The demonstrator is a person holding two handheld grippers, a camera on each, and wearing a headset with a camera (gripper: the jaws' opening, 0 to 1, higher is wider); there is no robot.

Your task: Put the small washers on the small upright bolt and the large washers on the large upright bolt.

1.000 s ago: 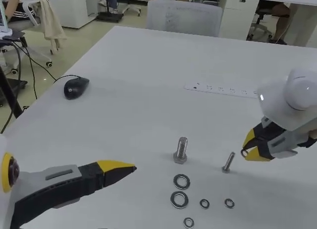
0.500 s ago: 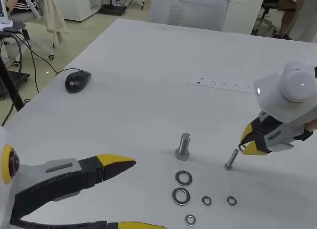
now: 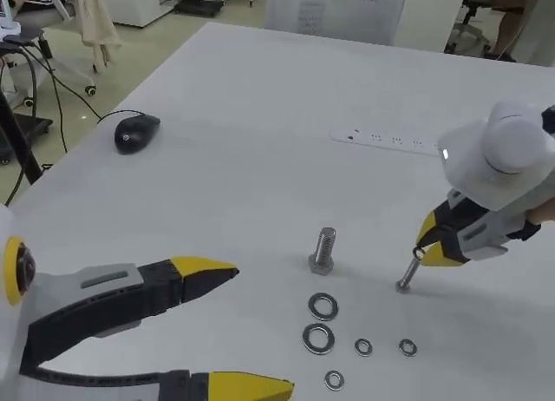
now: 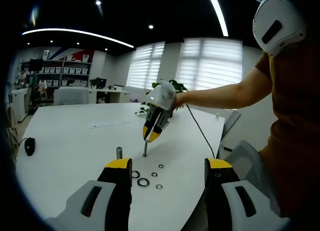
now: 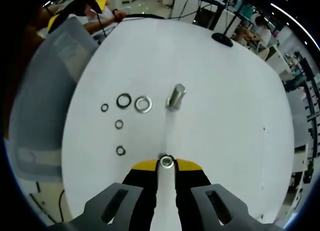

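The large upright bolt (image 3: 324, 247) and the thinner small bolt (image 3: 405, 276) stand on the white table (image 3: 243, 158). My right gripper (image 3: 420, 254) is shut on a small washer (image 5: 166, 162), held right at the small bolt's top. Two large washers (image 3: 323, 307) (image 3: 317, 338) and three small washers (image 3: 363, 346) (image 3: 408, 347) (image 3: 334, 380) lie flat in front of the bolts. My left gripper (image 3: 263, 328) hangs open at the near left, with nothing between its fingers. In the left gripper view the right gripper (image 4: 151, 134) hovers over the small bolt (image 4: 145, 150).
A black mouse (image 3: 136, 130) with its cable lies at the far left. A white power strip (image 3: 390, 141) lies behind the bolts. A grey chair (image 3: 334, 10) stands at the table's far edge. The person's arm (image 4: 220, 93) reaches in from the right.
My right gripper has moved left and down with the small washer, from beside the small bolt to its top. The left gripper has barely moved; the head camera has tilted down.
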